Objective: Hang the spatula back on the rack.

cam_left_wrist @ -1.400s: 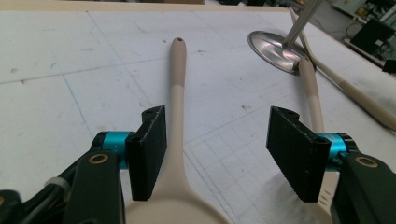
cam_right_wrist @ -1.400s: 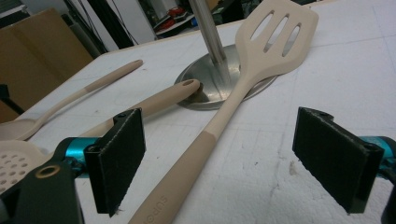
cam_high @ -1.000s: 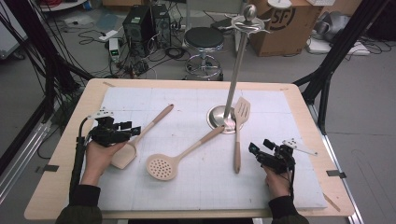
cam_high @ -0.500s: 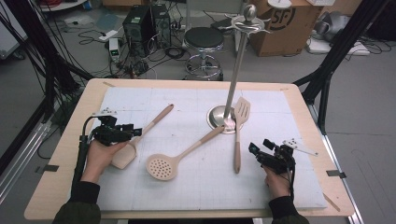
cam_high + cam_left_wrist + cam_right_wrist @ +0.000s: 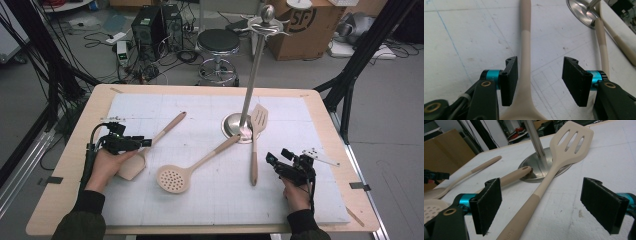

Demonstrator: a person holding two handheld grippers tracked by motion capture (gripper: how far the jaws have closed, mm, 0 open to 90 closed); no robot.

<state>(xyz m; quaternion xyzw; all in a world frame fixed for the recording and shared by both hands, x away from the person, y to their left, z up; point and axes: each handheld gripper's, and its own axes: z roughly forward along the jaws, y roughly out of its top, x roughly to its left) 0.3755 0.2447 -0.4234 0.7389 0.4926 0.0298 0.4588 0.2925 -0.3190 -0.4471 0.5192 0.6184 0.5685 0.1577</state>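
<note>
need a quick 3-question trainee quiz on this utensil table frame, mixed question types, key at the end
1. True or false: the left gripper has its pads pressed on the spoon.
2. What does the slotted spatula head rest against? A) a bowl B) the stand base C) the skimmer
3. Which utensil's handle lies between the right gripper jaws?

Key: 1 false, the neck lies between open jaws that have just been closing. 2 B. 3 the slotted spatula.

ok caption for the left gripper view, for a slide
Left tool closing, jaws either side of a beige spoon's handle, not yet gripping it.
</note>
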